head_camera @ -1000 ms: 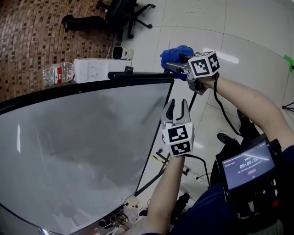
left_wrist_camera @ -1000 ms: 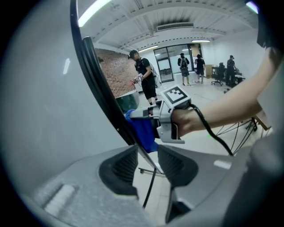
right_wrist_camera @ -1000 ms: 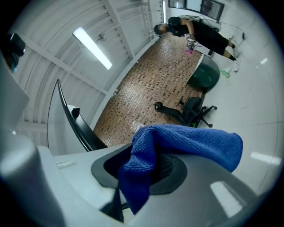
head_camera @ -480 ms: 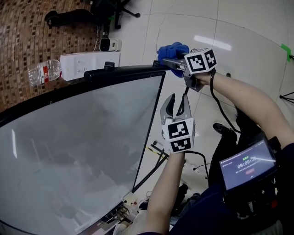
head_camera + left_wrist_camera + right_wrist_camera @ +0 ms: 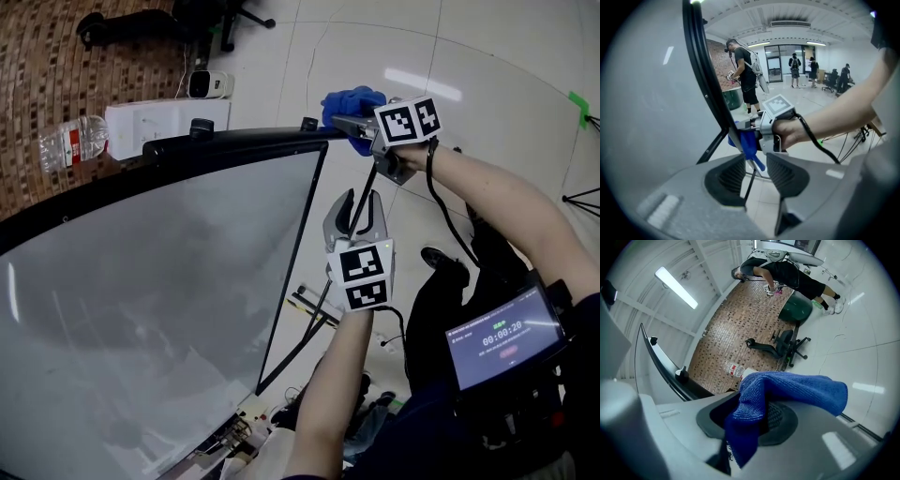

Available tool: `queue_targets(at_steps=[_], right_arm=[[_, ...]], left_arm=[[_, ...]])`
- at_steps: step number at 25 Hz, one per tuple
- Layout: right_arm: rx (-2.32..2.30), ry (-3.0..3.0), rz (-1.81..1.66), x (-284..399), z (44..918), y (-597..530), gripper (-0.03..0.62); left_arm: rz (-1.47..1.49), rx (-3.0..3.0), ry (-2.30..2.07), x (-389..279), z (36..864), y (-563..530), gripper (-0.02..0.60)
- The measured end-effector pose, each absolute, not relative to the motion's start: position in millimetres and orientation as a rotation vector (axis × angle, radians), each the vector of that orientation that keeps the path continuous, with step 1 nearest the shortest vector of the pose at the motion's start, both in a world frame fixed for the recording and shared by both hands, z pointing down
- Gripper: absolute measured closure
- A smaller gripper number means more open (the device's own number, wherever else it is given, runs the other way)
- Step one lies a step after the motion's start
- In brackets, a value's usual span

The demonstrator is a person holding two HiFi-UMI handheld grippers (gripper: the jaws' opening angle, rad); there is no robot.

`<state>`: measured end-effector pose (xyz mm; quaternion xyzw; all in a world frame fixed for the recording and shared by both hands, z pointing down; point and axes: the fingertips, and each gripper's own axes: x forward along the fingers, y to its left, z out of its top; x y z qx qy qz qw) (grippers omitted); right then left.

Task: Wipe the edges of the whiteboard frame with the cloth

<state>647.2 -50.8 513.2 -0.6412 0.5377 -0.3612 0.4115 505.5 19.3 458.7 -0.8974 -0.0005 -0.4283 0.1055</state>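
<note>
The whiteboard (image 5: 141, 300) stands upright in a black frame (image 5: 234, 145), and its right edge (image 5: 292, 258) runs down the middle of the head view. My right gripper (image 5: 345, 123) is level beside the frame's upper right corner, shut on a blue cloth (image 5: 352, 99). In the right gripper view the cloth (image 5: 787, 385) drapes over the right gripper's (image 5: 771, 417) pads. From the left gripper view the cloth (image 5: 747, 143) lies against the frame edge (image 5: 705, 79); actual contact is unclear. My left gripper (image 5: 360, 197) hangs below it, right of the board, its (image 5: 756, 157) jaws a little apart and holding nothing.
On the floor behind the board lie a water bottle (image 5: 66, 141), a white box (image 5: 164, 117) and a small white device (image 5: 208, 84), with an office chair (image 5: 785, 345) further back. Cables (image 5: 314, 309) run under the stand. People (image 5: 743, 70) stand in the room.
Both grippers have come down a little beside the board's upper right corner. The cloth stays in the right gripper. The board has slid left in the head view.
</note>
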Motion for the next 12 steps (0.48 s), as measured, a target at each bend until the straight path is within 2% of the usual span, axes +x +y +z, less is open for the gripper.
queue_targets(at_steps=[12], right_arm=[[-1.687, 1.263, -0.938, 646.3, 586.0, -32.8, 0.484]], left_arm=[[-1.283, -2.676, -0.149, 480.3, 536.4, 8.1, 0.443]])
